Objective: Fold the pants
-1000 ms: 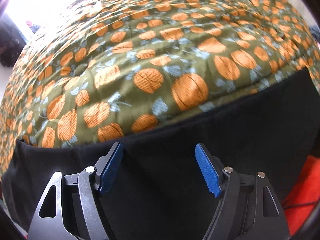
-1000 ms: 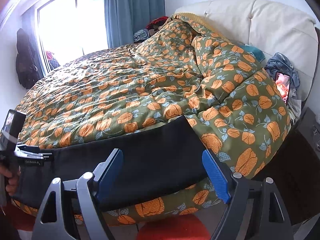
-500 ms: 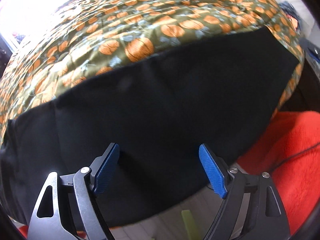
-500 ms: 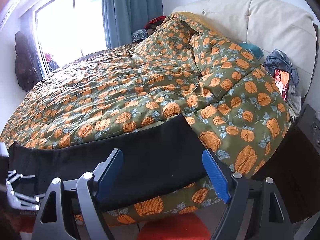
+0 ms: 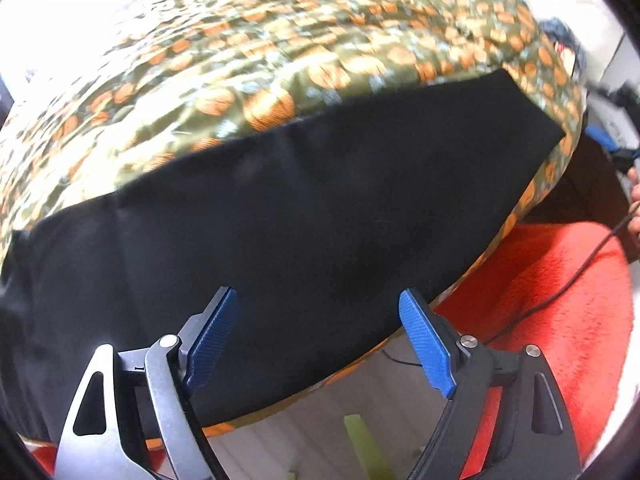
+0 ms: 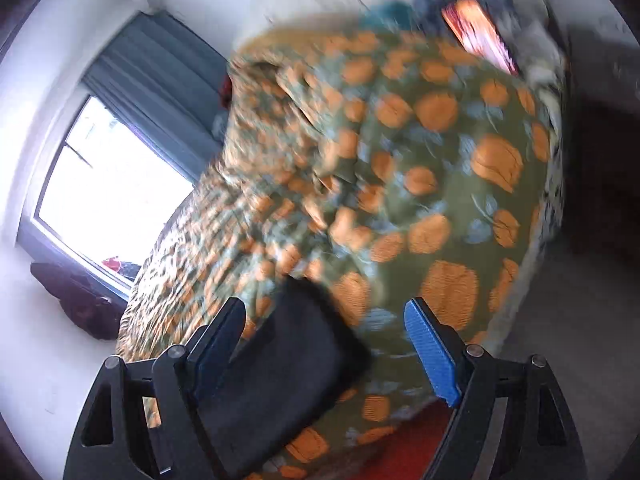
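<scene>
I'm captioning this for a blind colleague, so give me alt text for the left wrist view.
Black pants lie spread flat across the near edge of a bed covered by an olive quilt with orange pumpkin print. The left claw is open in the foreground with blue pads, holding nothing. A red rug lies on the floor at right.

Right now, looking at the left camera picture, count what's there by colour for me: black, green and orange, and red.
Black: 1, pants
Green and orange: 1, quilt
Red: 1, rug
Total: 3
</scene>
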{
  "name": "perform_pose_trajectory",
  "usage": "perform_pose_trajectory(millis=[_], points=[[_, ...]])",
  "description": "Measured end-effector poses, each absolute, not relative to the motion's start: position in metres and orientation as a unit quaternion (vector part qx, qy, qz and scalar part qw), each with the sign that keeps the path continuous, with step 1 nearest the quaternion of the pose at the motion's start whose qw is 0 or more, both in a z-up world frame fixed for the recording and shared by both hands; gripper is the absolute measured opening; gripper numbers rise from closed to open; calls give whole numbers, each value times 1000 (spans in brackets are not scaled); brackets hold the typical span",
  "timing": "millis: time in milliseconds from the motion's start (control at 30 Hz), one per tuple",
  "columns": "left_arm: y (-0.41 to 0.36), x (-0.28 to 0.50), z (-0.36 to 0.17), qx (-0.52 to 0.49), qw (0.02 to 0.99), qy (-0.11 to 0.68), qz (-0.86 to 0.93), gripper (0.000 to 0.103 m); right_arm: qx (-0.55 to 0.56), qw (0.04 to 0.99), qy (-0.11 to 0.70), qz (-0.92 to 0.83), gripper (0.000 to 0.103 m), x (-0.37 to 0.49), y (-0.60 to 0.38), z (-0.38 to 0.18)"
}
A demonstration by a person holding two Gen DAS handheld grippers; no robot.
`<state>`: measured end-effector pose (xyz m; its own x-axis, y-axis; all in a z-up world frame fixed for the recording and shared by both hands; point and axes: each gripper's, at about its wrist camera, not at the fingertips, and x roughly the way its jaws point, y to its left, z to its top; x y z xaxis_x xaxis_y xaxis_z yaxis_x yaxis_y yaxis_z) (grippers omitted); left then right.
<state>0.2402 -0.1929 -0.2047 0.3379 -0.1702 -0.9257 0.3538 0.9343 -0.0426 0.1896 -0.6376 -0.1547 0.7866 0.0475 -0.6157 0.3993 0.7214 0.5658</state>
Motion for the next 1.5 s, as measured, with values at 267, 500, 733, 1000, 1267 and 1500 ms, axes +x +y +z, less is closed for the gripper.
perform_pose_trajectory(millis=[267, 500, 733, 1000, 1267, 1500], points=[[-154, 233, -197, 43, 823, 550, -131, 84, 434, 798, 419, 13, 81, 223, -626, -201], [-170, 236, -209, 53, 824, 549, -132, 84, 454, 778, 435, 12, 73, 252, -623, -237], [-211, 243, -239, 123, 820, 545, -129, 91, 430, 787, 441, -18, 24, 255, -625, -238], [-135, 232, -185, 61, 838, 528, -127, 89, 286, 877, 385, 33, 20, 243, -561, -122], [48, 199, -147, -112, 863, 492, 18, 89, 189, 902, 332, 202, 20, 251, -409, -2], [150, 159, -154, -213, 856, 459, 103, 89, 101, 877, 342, 322, 20, 262, -218, -17]])
